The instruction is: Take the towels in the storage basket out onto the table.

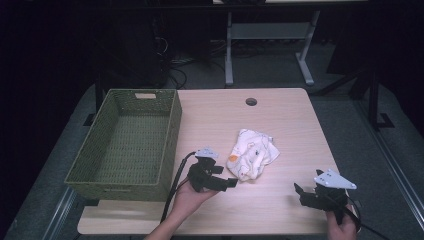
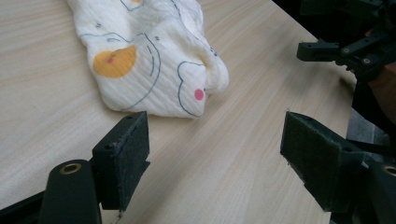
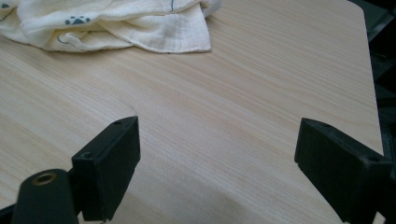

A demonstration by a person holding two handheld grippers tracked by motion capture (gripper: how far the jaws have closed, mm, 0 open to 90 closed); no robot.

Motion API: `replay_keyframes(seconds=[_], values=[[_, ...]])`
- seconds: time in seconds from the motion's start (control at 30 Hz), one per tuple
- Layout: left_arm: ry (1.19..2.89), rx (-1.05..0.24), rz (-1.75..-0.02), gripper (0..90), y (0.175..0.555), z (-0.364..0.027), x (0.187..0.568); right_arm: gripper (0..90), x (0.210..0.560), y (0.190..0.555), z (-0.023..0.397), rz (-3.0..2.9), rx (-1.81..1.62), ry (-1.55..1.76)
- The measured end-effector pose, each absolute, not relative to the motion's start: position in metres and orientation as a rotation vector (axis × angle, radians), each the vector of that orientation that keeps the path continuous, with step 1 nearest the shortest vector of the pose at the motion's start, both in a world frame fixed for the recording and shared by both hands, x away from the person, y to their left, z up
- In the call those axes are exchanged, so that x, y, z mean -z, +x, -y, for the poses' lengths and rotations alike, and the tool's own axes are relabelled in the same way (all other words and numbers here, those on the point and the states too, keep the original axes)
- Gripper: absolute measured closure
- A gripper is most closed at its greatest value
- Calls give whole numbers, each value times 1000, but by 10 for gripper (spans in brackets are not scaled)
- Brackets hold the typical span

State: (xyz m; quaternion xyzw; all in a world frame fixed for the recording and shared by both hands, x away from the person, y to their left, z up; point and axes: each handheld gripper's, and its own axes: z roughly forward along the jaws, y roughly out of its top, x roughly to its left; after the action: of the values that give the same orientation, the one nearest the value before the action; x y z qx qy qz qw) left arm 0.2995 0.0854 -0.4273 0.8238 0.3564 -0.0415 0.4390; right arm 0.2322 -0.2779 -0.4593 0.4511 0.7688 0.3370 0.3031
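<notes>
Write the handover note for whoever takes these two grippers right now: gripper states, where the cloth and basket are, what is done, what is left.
Left gripper: jaws open, nothing between them, close to the near edge of the crumpled cloth and pointing at it, not touching.
Right gripper: jaws open, holding nothing, near the table's front right corner, apart from the cloth.
Cloth: white with printed figures, bunched at mid-table, right of the green basket.
Basket: on the table's left side, nothing in it.
Done: nothing gripped yet.
Left: probably grip the cloth with the left gripper; it likely goes into the basket.
</notes>
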Motion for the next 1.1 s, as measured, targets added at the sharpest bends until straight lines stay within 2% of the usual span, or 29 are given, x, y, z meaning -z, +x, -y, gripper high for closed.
replay_keyframes(seconds=[1.1], values=[[2107,76,-857,233,263,-105,453,139,462,234,274,-2049,-890,1190]])
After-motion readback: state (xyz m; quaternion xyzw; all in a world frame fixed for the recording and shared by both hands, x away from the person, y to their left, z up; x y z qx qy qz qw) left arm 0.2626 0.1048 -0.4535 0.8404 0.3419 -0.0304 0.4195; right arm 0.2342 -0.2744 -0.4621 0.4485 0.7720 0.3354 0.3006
